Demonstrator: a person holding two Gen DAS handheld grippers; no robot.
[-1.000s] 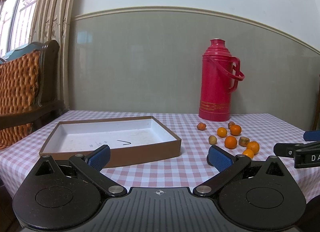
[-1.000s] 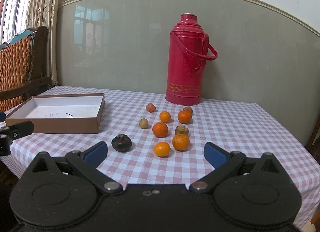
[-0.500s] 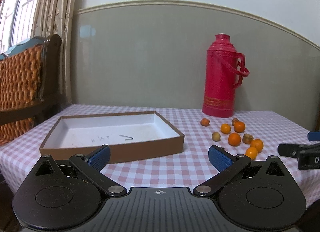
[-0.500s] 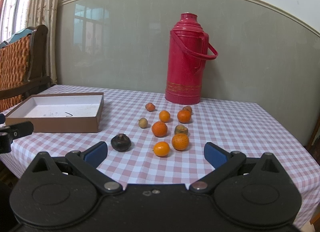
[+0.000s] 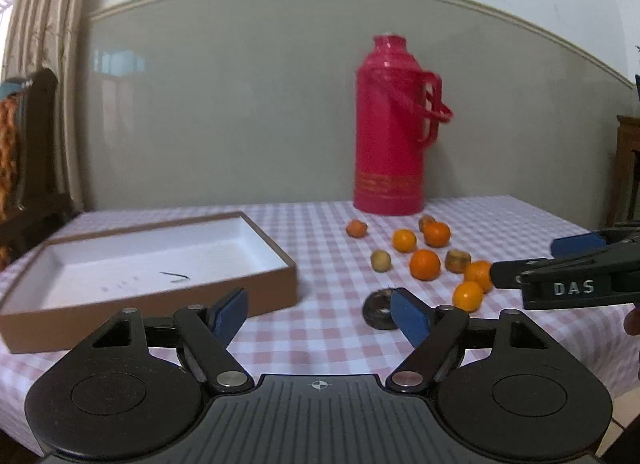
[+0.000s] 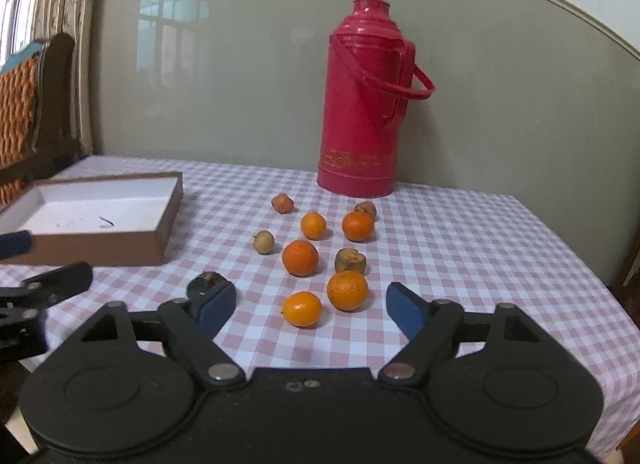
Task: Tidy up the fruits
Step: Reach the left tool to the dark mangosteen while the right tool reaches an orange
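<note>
Several oranges (image 6: pixel 300 257) and small brown fruits (image 6: pixel 264 242) lie scattered on the checked tablecloth in front of a red thermos. An open brown box (image 5: pixel 140 264) with a white inside stands to the left. A dark round fruit (image 5: pixel 378 310) sits just past the right finger of my left gripper (image 5: pixel 320 310), whose jaws are closing with nothing between them. My right gripper (image 6: pixel 310 304) is also closing; a small orange (image 6: pixel 303 309) lies ahead between its fingers, untouched by the pads. The dark fruit (image 6: pixel 208 284) peeks over its left finger.
The red thermos (image 6: pixel 362 104) stands at the back near the wall. A wooden chair (image 6: pixel 36 104) with an orange cushion is at the left of the table. My right gripper (image 5: pixel 524 260) reaches in from the right edge of the left wrist view.
Both grippers have moved forward over the table toward the fruits, and the jaws of both have narrowed. The dark fruit now shows beside the left gripper's right finger.
</note>
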